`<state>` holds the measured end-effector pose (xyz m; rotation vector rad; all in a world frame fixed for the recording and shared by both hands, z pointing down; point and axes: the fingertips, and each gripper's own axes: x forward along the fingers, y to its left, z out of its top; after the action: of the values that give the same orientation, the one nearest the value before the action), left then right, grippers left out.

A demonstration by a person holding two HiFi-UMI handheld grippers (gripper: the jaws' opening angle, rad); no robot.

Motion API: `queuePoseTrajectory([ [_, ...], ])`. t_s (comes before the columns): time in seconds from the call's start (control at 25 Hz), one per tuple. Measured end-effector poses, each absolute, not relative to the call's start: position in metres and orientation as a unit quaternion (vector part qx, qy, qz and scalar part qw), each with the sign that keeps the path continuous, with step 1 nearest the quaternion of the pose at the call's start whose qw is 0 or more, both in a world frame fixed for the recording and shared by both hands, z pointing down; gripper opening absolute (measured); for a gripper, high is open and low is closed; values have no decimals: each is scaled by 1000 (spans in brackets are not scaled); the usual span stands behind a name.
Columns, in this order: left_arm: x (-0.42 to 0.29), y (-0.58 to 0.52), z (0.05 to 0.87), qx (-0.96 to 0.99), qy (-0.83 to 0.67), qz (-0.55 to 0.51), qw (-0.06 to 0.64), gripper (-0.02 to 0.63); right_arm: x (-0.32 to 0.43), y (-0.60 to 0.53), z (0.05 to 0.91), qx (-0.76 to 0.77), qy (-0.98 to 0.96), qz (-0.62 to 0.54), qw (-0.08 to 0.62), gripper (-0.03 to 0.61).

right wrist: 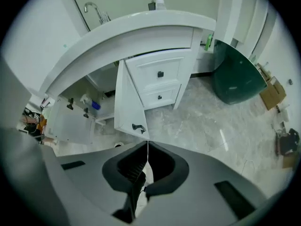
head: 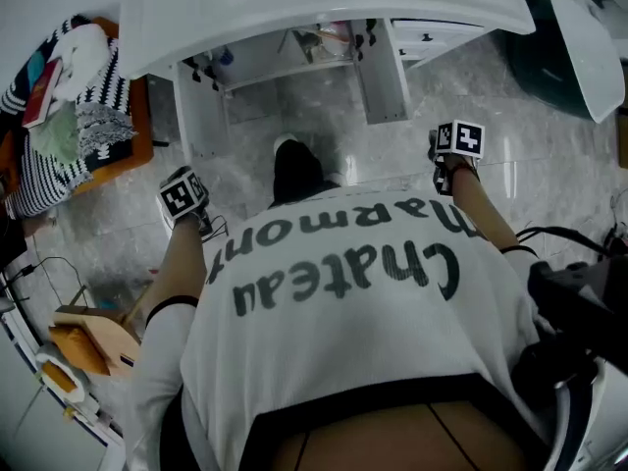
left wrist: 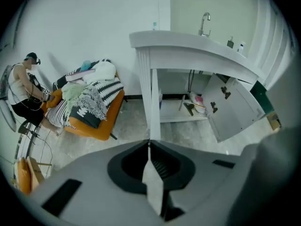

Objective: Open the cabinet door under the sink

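1. under the sink (head: 294, 3) both cabinet doors are swung open, the left door (head: 201, 116) and the right door (head: 383, 77) alike. they stand upright, long axis vertical, free edges pointing out toward the person.
2. left gripper (left wrist: 149, 144) — jaws pressed together, nothing between them.
3. right gripper (right wrist: 147, 144) — jaws pressed together, empty.

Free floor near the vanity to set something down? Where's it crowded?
Free: floor between the drawer unit and the dark green container; also between the orange chair and the edge-on cabinet door. Crowded: the chair's clothes pile, and the cabinet shelf with bottles.
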<state>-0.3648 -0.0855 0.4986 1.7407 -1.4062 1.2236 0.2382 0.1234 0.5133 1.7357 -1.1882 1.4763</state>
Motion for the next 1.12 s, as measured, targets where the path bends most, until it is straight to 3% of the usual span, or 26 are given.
queuePoseTrajectory([
  [0.16,-324,-63,482,712,-495,405,288,20,246,128,485,663,-487,516,241,15],
  [0.32,-262,-55,436,782,-467,282,301,20,237,119,453,662,-536,488,192,15],
  [0.6,-155,-34,331,876,-353,148,294,20,178,61,368,620,-669,405,72,15],
  [0.92,-119,1,208,919,-275,-39,281,12,94,29,242,545,-794,269,1,12],
  [1.12,-111,12,176,938,-258,-42,227,12,60,33,201,511,-830,225,-6,12],
])
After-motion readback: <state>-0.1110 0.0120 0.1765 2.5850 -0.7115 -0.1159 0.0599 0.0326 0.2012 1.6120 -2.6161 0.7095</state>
